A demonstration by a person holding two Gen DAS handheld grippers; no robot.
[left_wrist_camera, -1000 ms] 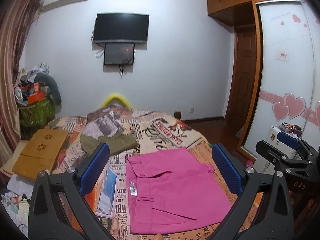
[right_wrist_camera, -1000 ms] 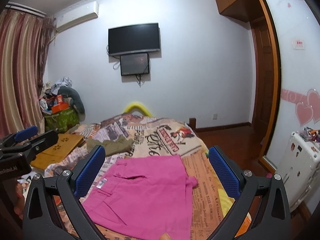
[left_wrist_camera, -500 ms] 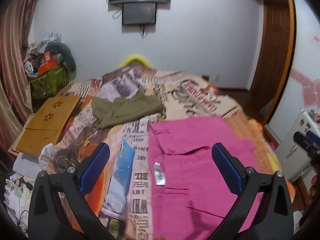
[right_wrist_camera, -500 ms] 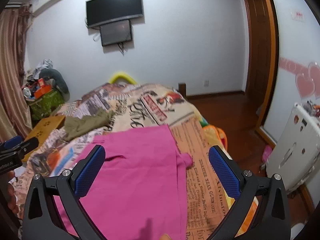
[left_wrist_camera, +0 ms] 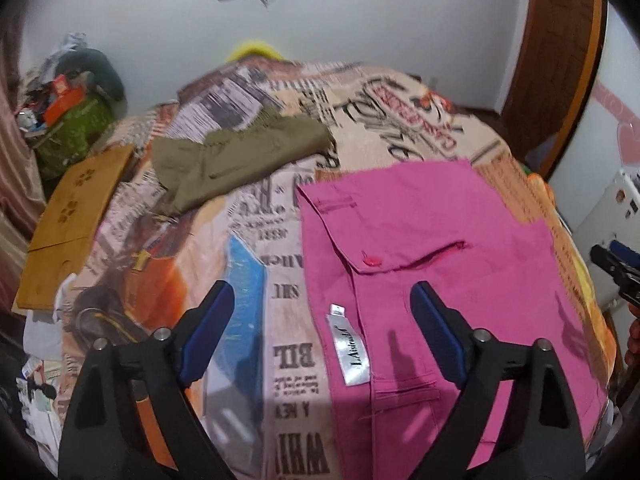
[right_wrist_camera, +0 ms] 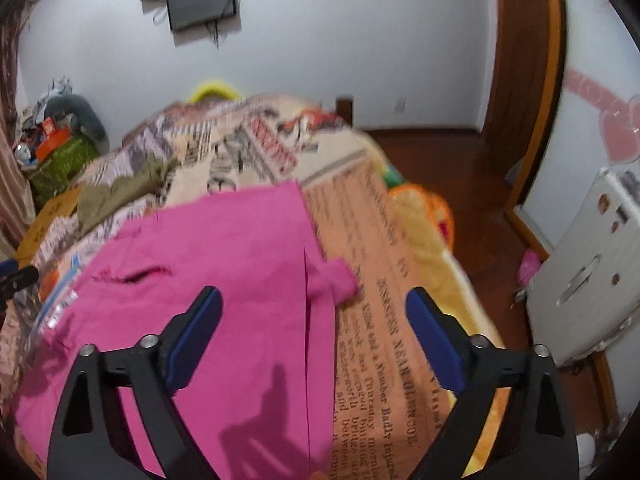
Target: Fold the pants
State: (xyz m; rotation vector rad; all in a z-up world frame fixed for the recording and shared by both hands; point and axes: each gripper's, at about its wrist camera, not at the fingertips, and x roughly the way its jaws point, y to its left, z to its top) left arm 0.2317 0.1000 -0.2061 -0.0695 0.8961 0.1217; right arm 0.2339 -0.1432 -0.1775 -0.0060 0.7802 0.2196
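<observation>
Right, both claws are over the bed (left_wrist_camera: 280,208) and the pink pants (left_wrist_camera: 420,240) lie flat on the newspaper-print bedspread (left_wrist_camera: 248,200), toward the near right part of the bed in my left view. My left claw (left_wrist_camera: 322,312) stands wide with its jaws closing, and nothing is gripped: the blue pads (left_wrist_camera: 208,328) hang above the cloth, one over the bedspread and the other over pink fabric. Between them I can see the left edge of the pants and a white label (left_wrist_camera: 350,354) lying on it. A flap with a pink button (left_wrist_camera: 370,260) sits further up the garment, with a slit opening beside it.

My right claw (right_wrist_camera: 314,308) is wide too, jaws closing, also empty. In its view the pink pants (right_wrist_camera: 224,272) fill the left and centre, and their right edge runs down between the pads, with a small tab of pink cloth (right_wrist_camera: 340,280) poking out onto the orange print. The shadows of the claws fall on the fabric.

Further back on the bed lies an olive-green garment (left_wrist_camera: 240,156), apart from the pink one. A wooden board (left_wrist_camera: 76,216) rests at the bed's left edge. The picture is a bit smeared, so finer detail I cannot tell.
</observation>
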